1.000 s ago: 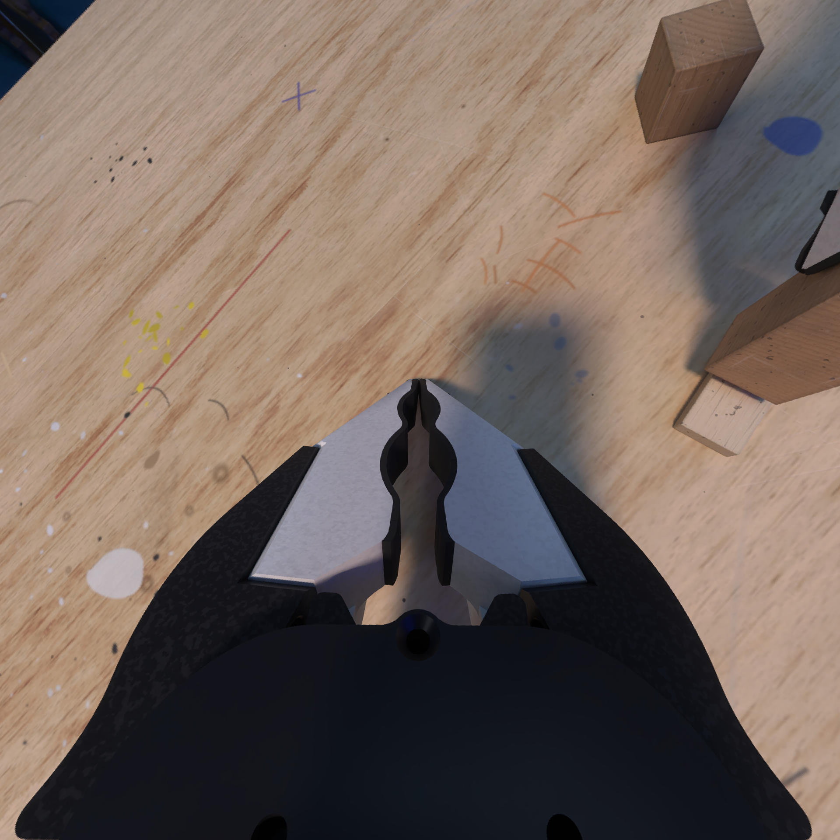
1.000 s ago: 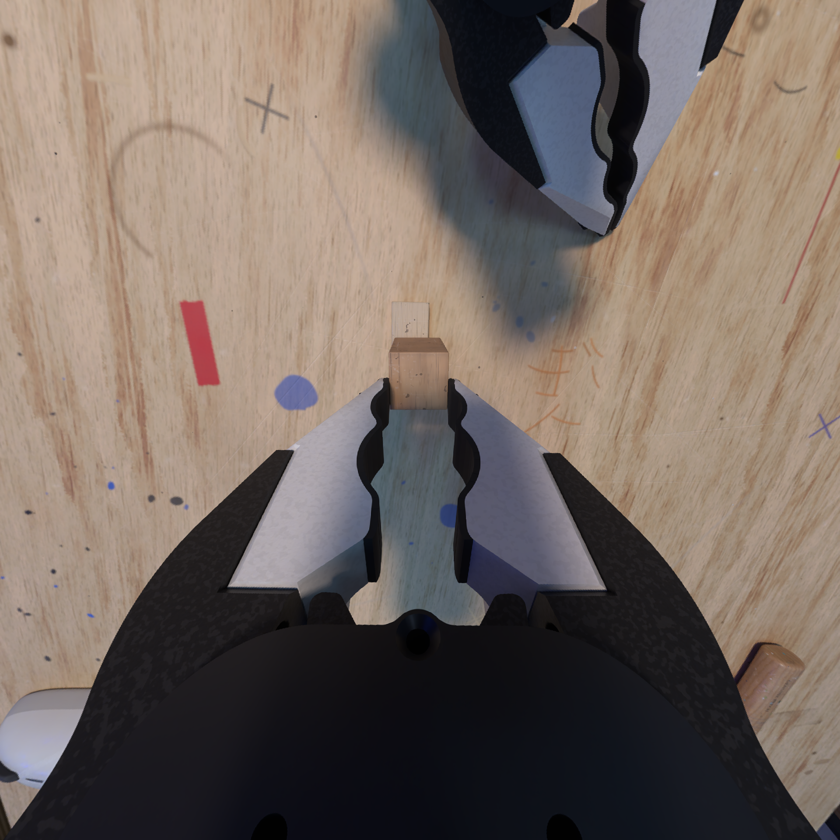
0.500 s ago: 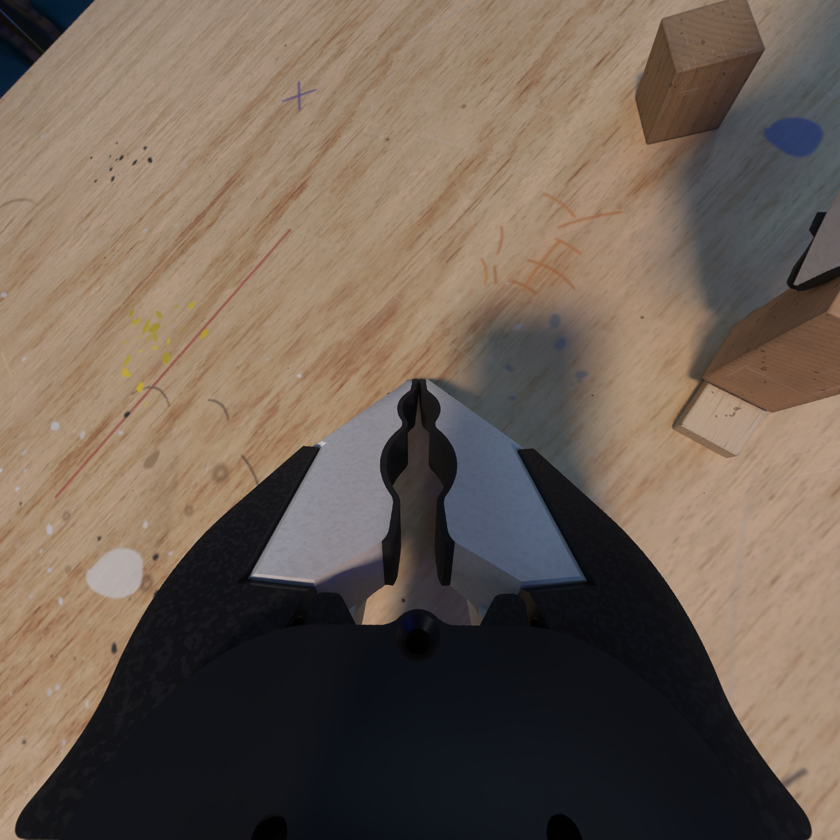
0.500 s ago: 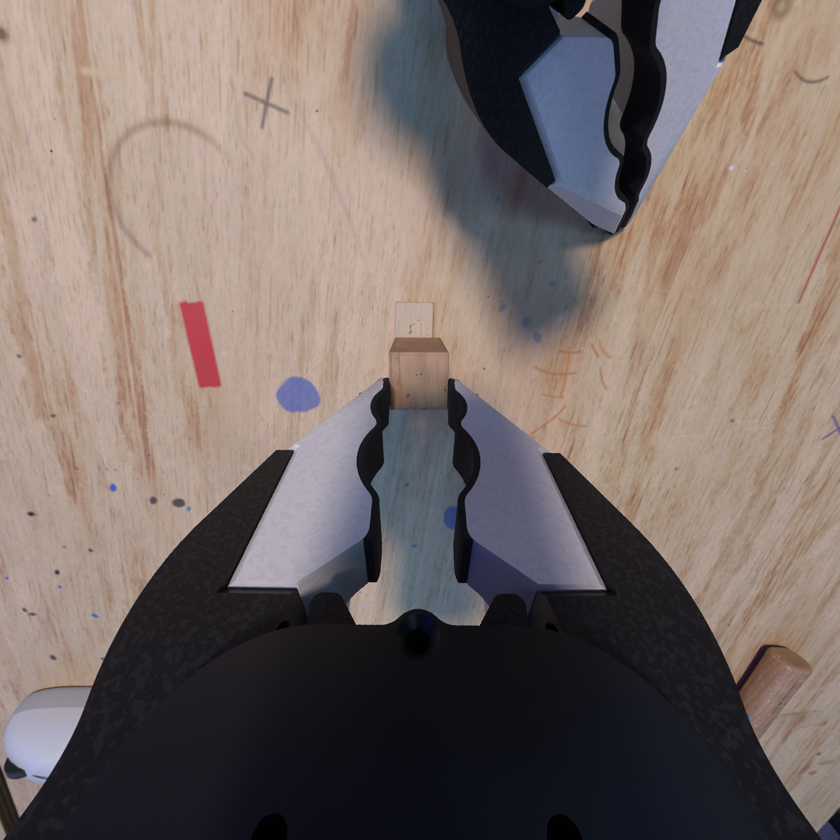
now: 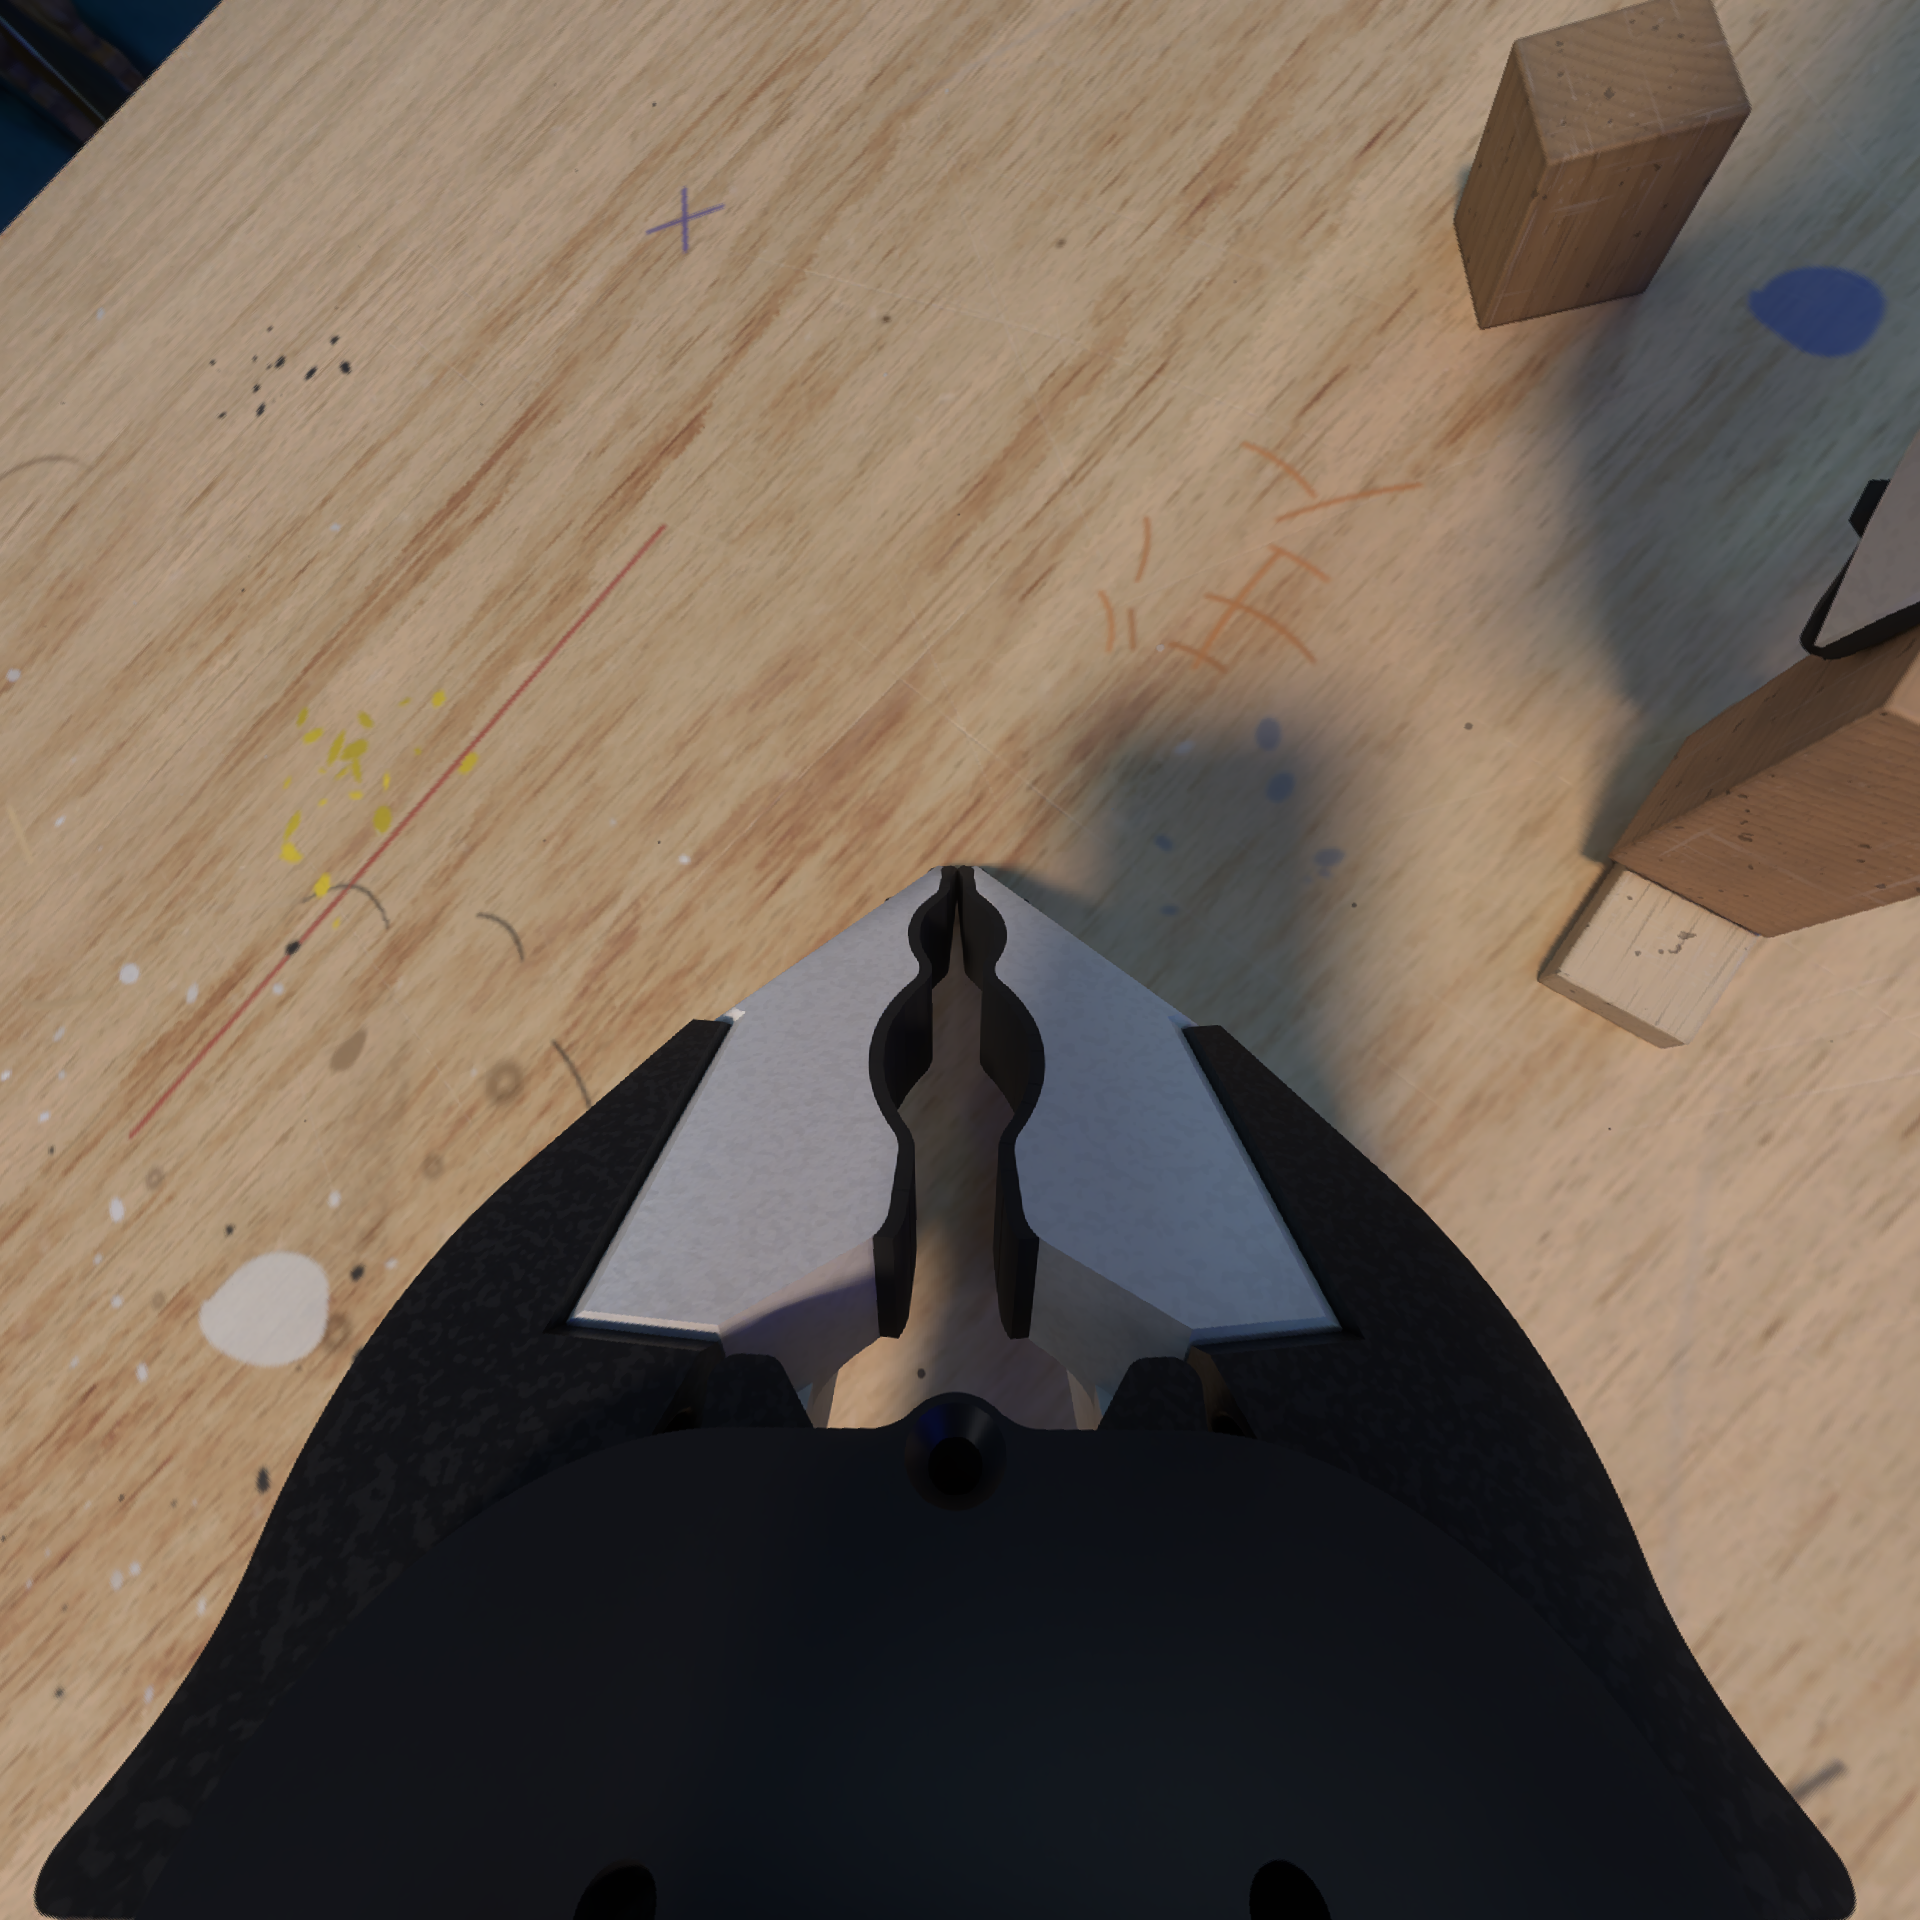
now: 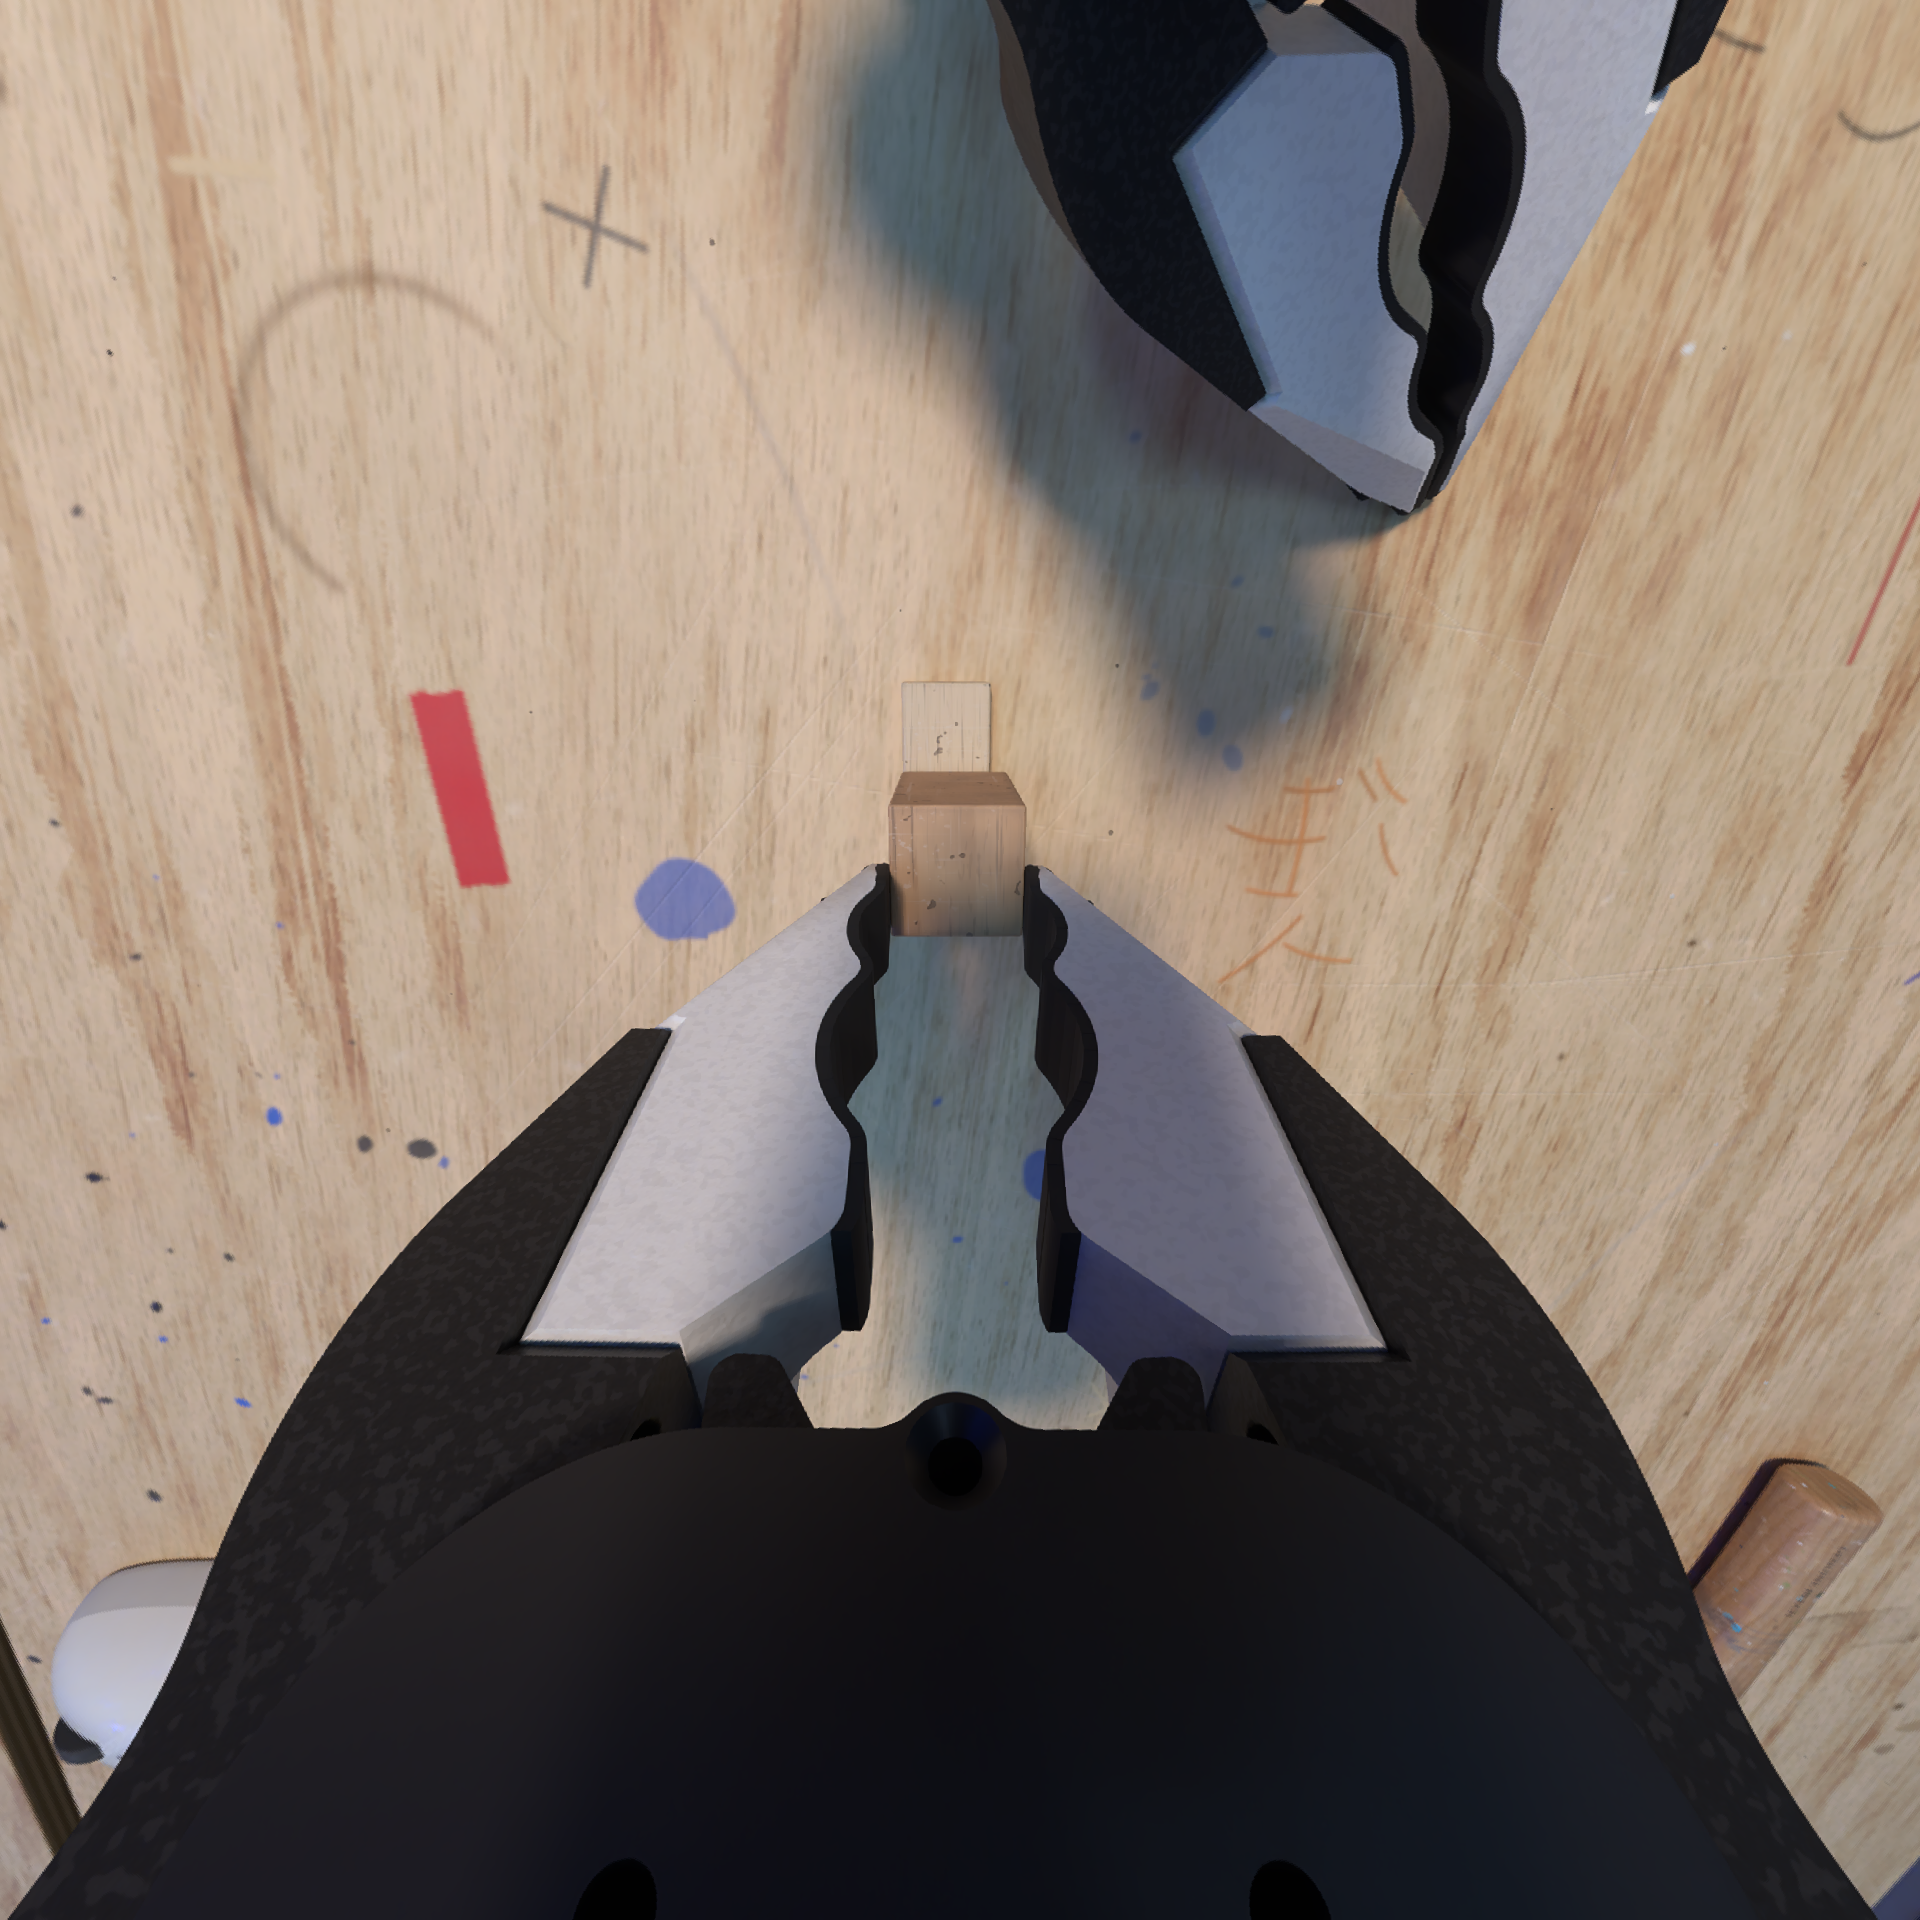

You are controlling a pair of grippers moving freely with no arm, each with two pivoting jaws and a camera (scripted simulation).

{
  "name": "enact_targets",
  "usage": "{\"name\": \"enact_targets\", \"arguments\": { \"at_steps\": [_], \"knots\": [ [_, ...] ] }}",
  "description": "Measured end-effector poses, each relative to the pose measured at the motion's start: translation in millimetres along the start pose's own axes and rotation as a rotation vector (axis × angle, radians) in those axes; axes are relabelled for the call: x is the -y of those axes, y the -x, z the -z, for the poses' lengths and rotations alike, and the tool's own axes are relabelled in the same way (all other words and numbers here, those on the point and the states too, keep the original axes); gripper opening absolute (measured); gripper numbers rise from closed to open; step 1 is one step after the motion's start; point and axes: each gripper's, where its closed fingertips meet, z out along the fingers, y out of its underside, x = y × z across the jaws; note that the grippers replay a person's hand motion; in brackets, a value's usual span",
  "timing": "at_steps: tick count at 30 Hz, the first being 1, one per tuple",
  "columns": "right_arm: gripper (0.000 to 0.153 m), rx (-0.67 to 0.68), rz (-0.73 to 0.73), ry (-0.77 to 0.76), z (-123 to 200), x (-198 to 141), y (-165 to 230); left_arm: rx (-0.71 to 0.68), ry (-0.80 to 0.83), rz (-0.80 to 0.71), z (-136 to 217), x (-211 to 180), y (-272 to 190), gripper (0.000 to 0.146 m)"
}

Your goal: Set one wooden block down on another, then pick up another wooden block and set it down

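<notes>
My right gripper [image 6: 957, 902] is shut on a brown wooden block [image 6: 956, 847], held by its sides at the fingertips. A pale wooden block [image 6: 944, 719] lies flat on the table just beyond and under it. In the left wrist view the held brown block [image 5: 1787, 821] overlaps the pale block [image 5: 1647, 961] from above; I cannot tell whether they touch. One right finger [image 5: 1870, 587] shows at that view's right edge. A second brown block [image 5: 1600, 156] stands upright at the far right. My left gripper [image 5: 956, 875] is shut and empty above bare table, and also shows in the right wrist view [image 6: 1429, 488].
The wooden table [image 5: 727, 468] bears paint spots, pencil marks and a red tape strip [image 6: 459, 790]. A wooden handle [image 6: 1782, 1558] lies at the right gripper's lower right. A white rounded object [image 6: 120, 1642] sits at its lower left. The table's edge [image 5: 94, 135] runs across the left view's top-left corner.
The right gripper has sunk slightly with the brown block toward the pale block, then nearly stopped. The left gripper has not moved.
</notes>
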Motion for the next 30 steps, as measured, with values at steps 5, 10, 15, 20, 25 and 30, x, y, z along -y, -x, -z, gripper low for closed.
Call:
{"name": "enact_targets", "arguments": {
  "at_steps": [5,10,15,20,25,30],
  "knots": [
    [0.025,0.003,0.003,-0.004,2.7,3.9,0.2,-0.001,0.000,0.002,0.0,0.0,0.0,0.000],
    [0.025,0.009,0.006,0.014,1.2,3.1,1.7,-0.002,-0.001,0.003,0.0,0.0,0.0,0.000],
    [0.025,0.007,0.002,0.013,-0.3,3.5,0.3,0.001,0.000,0.000,0.0,0.0,0.0,0.000],
    [0.025,0.006,0.001,0.015,-0.1,3.2,0.0,0.000,0.000,0.002,-0.1,0.1,0.0,0.000],
    [0.025,0.005,0.004,0.014,1.2,2.4,0.2,0.000,0.000,0.001,-0.1,0.1,0.0,0.000],
    [0.025,0.011,0.005,0.023,-0.3,1.7,0.9,0.002,0.000,-0.001,-0.1,0.1,0.0,0.000]
  ]
}}
